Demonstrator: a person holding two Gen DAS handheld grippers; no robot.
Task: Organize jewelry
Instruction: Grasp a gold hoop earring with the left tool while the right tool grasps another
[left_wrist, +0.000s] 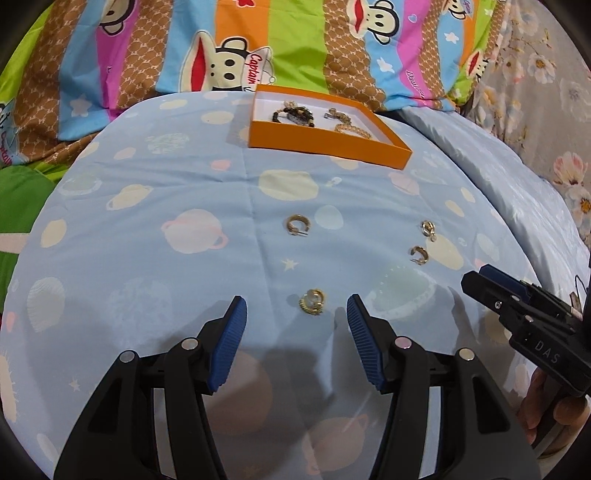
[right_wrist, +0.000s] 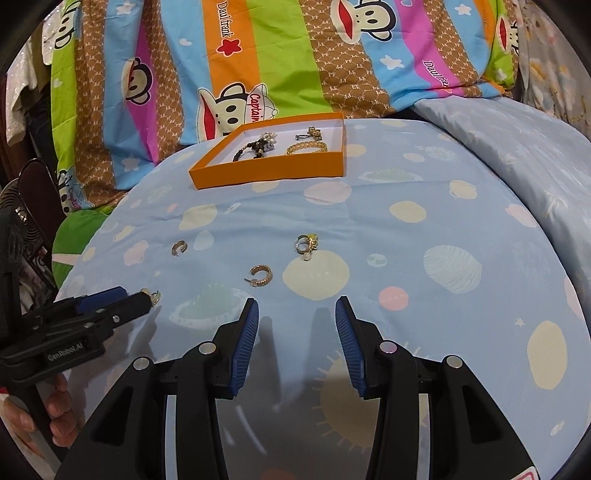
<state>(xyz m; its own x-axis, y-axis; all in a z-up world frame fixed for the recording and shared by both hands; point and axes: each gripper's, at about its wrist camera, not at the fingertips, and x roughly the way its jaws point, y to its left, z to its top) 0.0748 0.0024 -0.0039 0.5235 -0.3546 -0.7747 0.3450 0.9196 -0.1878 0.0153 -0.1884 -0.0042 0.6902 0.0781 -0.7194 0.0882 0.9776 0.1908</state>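
Observation:
Several gold earrings lie on the pale blue planet-print sheet (left_wrist: 147, 240). One twisted gold earring (left_wrist: 313, 301) rests just ahead of and between the tips of my left gripper (left_wrist: 297, 306), which is open and not touching it. Farther off lie a hoop (left_wrist: 295, 224), a pearl drop earring (left_wrist: 428, 228) and another hoop (left_wrist: 419, 254). My right gripper (right_wrist: 297, 306) is open over bare sheet, with a hoop (right_wrist: 261, 275) and the pearl drop earring (right_wrist: 304, 243) ahead of it. An orange box (left_wrist: 325, 142) at the back holds a black bead bracelet (left_wrist: 291, 112) and a gold chain bracelet (left_wrist: 352, 129).
A striped cartoon-monkey quilt (left_wrist: 221, 55) is bunched up behind the box. Grey floral cloth (left_wrist: 546, 92) lies at the right. The right gripper (left_wrist: 478, 277) shows at the left view's right edge, and the left gripper (right_wrist: 135, 297) at the right view's left edge, each held by a hand (right_wrist: 55, 406).

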